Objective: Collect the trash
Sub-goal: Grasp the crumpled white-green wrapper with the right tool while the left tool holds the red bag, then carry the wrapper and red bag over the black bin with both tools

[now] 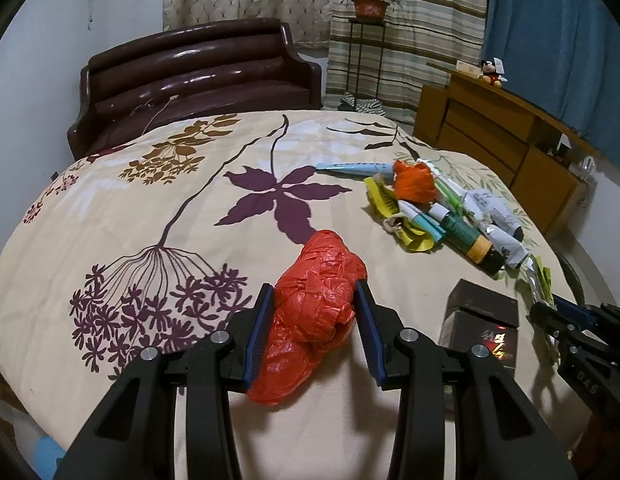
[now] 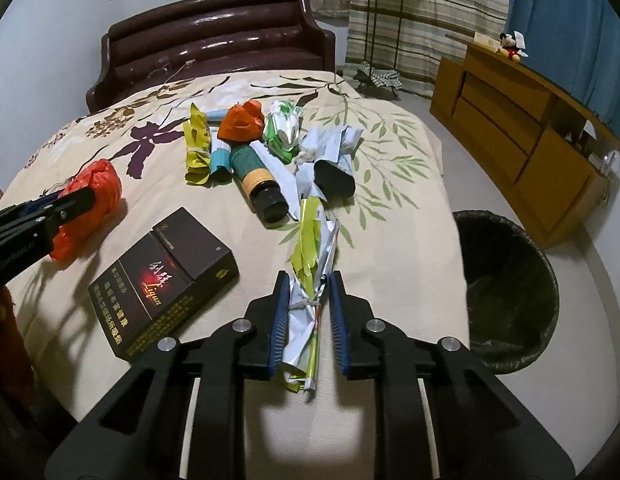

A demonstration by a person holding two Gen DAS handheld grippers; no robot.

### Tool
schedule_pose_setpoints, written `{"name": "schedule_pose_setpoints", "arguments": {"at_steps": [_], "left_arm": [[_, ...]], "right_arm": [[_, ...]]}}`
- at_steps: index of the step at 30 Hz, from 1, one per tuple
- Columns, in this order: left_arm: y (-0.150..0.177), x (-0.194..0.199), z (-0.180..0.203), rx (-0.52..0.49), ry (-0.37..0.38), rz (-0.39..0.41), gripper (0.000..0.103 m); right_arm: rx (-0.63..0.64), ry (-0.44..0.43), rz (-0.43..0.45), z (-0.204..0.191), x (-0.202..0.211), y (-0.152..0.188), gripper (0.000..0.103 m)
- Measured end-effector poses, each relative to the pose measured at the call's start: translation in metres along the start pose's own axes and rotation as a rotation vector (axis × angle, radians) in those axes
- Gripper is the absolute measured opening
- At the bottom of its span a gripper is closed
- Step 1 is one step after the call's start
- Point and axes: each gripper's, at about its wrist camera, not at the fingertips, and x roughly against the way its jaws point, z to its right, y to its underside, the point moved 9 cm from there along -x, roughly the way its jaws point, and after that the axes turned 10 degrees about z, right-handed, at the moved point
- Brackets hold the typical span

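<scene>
Lined bin (image 2: 509,292) stands just beside bed edge (image 2: 449,216).

small print on the dark box (image 2: 162,280) illegible, its near corner behind the left gripper (image 1: 314,296)

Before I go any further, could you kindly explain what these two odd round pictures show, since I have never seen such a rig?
A person holds a two-fingered tool in each hand, each carrying a wide-angle camera looking along its fingers. One picture comes from the left tool, the other from the right. Both look over a bed strewn with trash. The left hand-held gripper is closed on a crumpled red plastic bag. The right hand-held gripper pinches a twisted green-and-silver wrapper. Between them lies a dark cigarette box; farther back is a heap of wrappers and tubes. A lined bin stands beside the bed.
</scene>
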Motion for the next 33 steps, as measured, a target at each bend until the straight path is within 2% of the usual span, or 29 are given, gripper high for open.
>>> {"name": "schedule_pose_setpoints", "arguments": {"at_steps": [10,15,25,33], "left_arm": [[-0.017,0.014,0.024,0.012,0.03,0.05,0.041],[-0.03,0.022,0.046,0.011,0.062,0.089,0.041],[-0.043,0.018,0.118,-0.047,0.154,0.113,0.041],[-0.047,0.001,0.18,-0.095,0.229,0.104,0.041]], "right_arm": [[-0.007,-0.013,0.056,0.014,0.018,-0.012,0.02],[-0.031,0.005,0.095,0.034,0.027,-0.021,0.02],[-0.11,0.113,0.166,0.105,0.039,-0.035,0.02],[-0.171,0.195,0.179,0.163,0.037,-0.034,0.02]]}}
